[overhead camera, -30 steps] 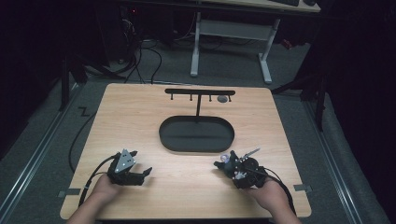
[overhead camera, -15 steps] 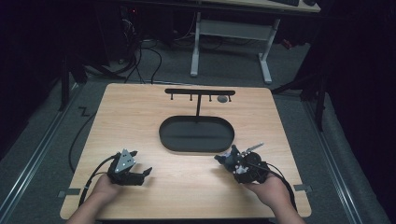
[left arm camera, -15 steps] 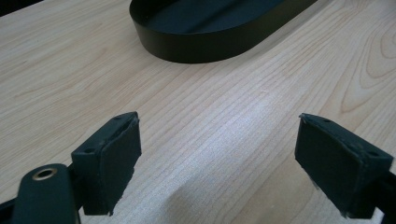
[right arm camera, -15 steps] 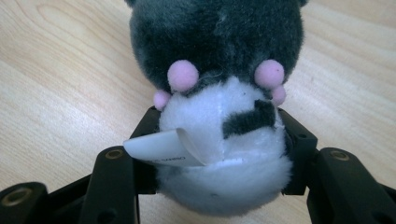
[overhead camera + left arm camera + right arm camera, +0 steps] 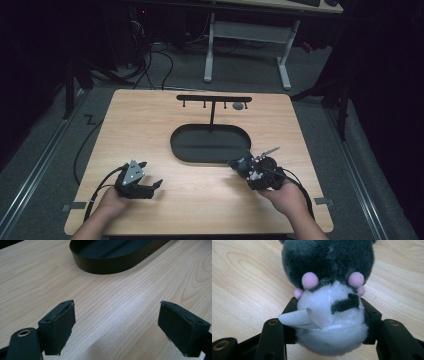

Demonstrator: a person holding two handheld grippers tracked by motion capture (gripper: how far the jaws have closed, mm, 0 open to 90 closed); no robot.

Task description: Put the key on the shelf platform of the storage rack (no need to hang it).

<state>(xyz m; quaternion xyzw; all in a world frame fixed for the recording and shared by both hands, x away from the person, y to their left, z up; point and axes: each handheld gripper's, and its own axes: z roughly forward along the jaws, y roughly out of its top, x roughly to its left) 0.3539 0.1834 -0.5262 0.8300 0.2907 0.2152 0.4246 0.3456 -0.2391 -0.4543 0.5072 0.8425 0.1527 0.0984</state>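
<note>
Squeezing a plush toy [image 5: 329,302], the right gripper [image 5: 329,322] hides its lower half; the top is cropped. Left gripper [image 5: 117,325] gapes, nothing between its jaws.

The scene is viewed from a fixed high camera, aimed forward and down over the whole wooden surface [image 5: 150,130], with the floor beyond included. The left gripper view is taken low and close above the surface, facing the black oval tray [image 5: 105,262], which is shared with the high view [image 5: 210,155]. The right gripper view is held very near a plush toy [image 5: 329,302] above the same surface.
</note>
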